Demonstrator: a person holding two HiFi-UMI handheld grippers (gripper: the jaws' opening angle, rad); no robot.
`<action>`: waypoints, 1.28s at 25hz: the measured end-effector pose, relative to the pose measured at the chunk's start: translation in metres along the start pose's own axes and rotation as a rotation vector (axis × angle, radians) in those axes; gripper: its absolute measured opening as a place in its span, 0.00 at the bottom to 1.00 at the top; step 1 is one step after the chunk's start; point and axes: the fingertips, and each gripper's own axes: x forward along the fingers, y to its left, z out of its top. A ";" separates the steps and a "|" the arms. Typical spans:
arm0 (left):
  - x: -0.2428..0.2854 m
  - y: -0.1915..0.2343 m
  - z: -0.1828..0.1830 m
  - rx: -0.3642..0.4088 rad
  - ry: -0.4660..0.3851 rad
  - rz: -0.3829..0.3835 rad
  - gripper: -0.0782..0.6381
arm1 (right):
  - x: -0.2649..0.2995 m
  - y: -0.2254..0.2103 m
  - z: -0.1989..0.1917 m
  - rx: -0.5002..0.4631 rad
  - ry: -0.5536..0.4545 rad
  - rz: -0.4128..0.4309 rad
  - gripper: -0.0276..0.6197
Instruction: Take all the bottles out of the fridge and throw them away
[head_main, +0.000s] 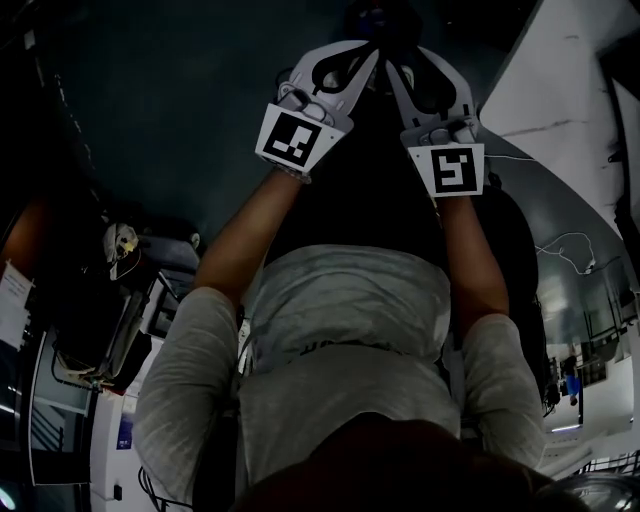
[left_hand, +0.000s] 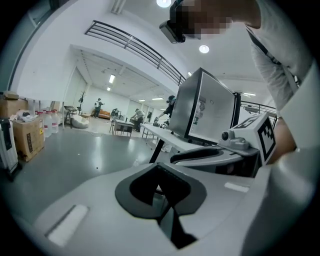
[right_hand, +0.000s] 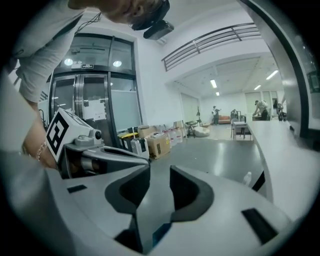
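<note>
Grey glossy floor (right_hand: 220, 150), big room w/ boxes (right_hand: 159, 145); L tongs (left_hand: 159, 190) closed, empty; R tongs (right_hand: 159, 181) apart, empty

The head view is running dim and underexposed, with only the white marker cubes (head_main: 296, 138) catching light against a murky background. In both gripper views, ceiling lights (left_hand: 203, 48) are flooding the hall with even white light and laying soft glare across the glossy floor (left_hand: 75, 150). Wide-angle lenses are bending the railing (left_hand: 135, 47) and door frames (right_hand: 80, 100) into curves, and black vignetting is closing in on every corner. The left gripper (left_hand: 156, 169) and right gripper (right_hand: 160, 175) are sitting soft and out of focus in the foreground, while the far hall is reading sharp.
</note>
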 end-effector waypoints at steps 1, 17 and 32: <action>0.000 0.000 0.008 0.003 -0.006 0.000 0.12 | -0.002 -0.002 0.007 -0.003 -0.005 -0.004 0.24; -0.036 -0.053 0.159 0.055 -0.120 -0.046 0.12 | -0.066 -0.013 0.157 -0.086 -0.089 -0.044 0.19; -0.077 -0.099 0.268 0.135 -0.178 -0.123 0.12 | -0.117 0.002 0.267 -0.104 -0.136 -0.049 0.12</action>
